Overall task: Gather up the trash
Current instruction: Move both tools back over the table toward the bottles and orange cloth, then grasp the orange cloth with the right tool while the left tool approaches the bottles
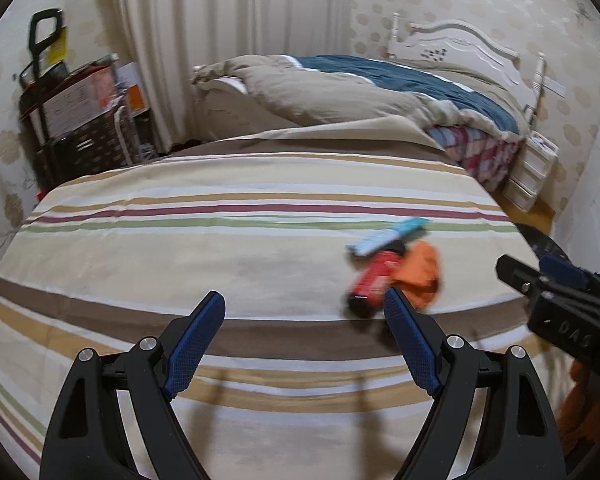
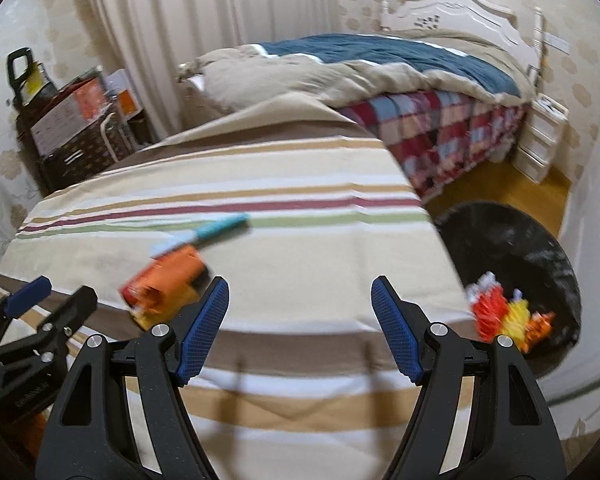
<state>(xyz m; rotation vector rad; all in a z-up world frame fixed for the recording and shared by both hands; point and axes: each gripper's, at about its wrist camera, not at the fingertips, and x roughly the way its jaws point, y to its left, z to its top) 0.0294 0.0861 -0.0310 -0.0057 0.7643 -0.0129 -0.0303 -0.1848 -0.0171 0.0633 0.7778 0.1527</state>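
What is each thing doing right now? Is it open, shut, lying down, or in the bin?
left gripper: open, holding nothing
right gripper: open, holding nothing
red bottle: lying on its side on the striped cloth
orange wrapper: crumpled, against the bottle
blue packet: lying flat by the bottle
black bin: open, on the floor
colourful wrappers: inside the bin

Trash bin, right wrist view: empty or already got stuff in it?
Not empty. The black-lined trash bin beside the striped table holds red, yellow and orange wrappers near its front edge.
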